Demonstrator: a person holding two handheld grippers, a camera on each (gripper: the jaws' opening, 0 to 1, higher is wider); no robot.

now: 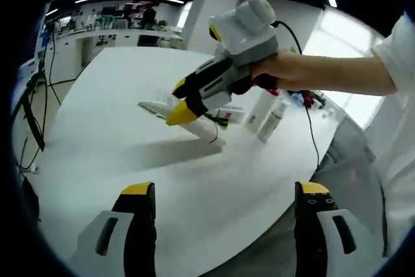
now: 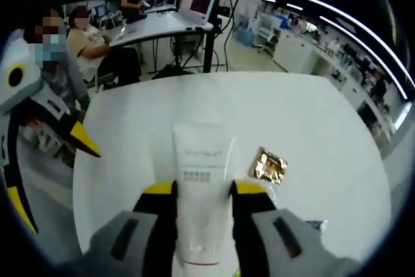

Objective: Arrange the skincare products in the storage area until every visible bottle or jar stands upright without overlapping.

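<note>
right claw (image 2: 202, 189) is clamped on a smooth white tube (image 2: 201, 192), flat crimped end pointing away, yellow-tipped jaws pressing both sides. just right of it on the matte white round worktop (image 2: 311, 121) sits a crinkly gold foil packet (image 2: 269, 165). the left gripper view gets the wider angle: left claw (image 1: 224, 196) gaping with nothing in it, low over the worktop's near edge, and the right one coming in from the right in a hand (image 1: 285, 72), holding that tube slanted down at the surface. behind it a couple of white bottles (image 1: 269, 118) stand near the far edge, plus another white tube lying flat. room's an open lab with strip lights, benches and seated people.
</note>
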